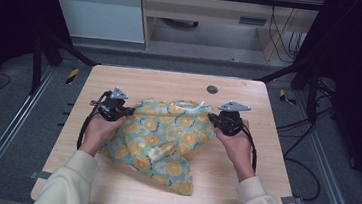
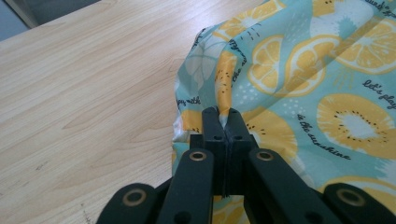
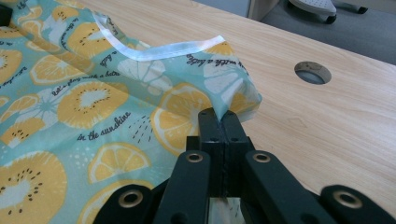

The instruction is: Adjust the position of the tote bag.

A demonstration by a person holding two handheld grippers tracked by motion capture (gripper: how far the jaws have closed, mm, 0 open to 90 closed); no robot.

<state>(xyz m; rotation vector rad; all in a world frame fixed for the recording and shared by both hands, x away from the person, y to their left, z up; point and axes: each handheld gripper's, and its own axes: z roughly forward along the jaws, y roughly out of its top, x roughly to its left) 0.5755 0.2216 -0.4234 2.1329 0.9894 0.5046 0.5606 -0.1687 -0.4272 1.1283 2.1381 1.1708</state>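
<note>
Both tongs are clamping the fruit-print cloth (image 1: 167, 141) right now: left tongs (image 2: 223, 119) are pinching a bunched fold at its left edge, right tongs (image 3: 219, 119) are biting the corner at its right edge, jaws fully closed on fabric in both gripper views. The cloth is lying crumpled mid-bench (image 1: 121, 76), one flap trailing toward the person's side

Risks I'm seeing from here:
- both bites are sitting shallow, right at the hem; any sharp pull apart is likely slipping the thin fabric out, the right corner first
- left tongs look to be grabbing more than one layer, so a spread may be dragging a hidden fold along instead of opening the cloth flat
- the white ribbon loop (image 3: 154, 49) is lying loose near the right tongs and could be snagging on a jaw
- the cable hole (image 3: 312, 72) is sitting just beyond the right corner; a dragged edge could be catching there
</note>
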